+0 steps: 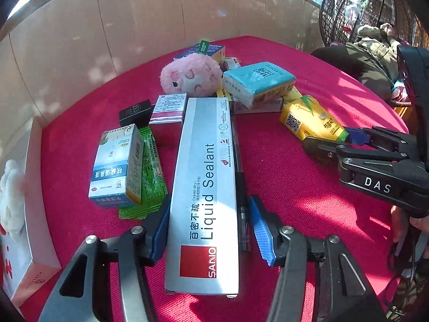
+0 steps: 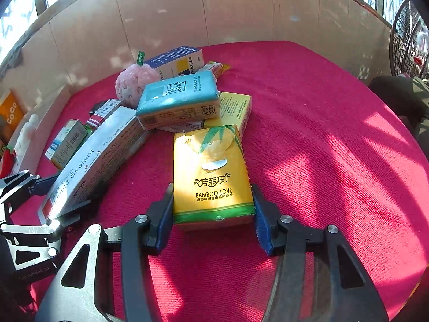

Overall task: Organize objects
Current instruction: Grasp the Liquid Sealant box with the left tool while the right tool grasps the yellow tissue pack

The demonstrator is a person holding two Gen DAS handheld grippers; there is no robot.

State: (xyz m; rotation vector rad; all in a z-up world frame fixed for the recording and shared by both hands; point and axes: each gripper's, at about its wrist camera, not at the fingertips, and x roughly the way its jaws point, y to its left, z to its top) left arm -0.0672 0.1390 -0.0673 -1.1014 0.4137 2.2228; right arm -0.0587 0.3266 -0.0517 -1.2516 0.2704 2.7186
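My left gripper [image 1: 209, 230] straddles the near end of the silver Liquid Sealant box [image 1: 205, 196]; its left pad touches the box, while the right pad stands off with a black pen [image 1: 241, 187] in the gap, so these jaws are apart. My right gripper [image 2: 213, 214] has its jaws clamped on the yellow tissue pack [image 2: 211, 171]. Both lie mid-bench on the red cloth [image 2: 335, 161], beside the pile towards the far edge: a teal tissue pack [image 2: 177, 99] and a pink plush toy [image 1: 191, 73].
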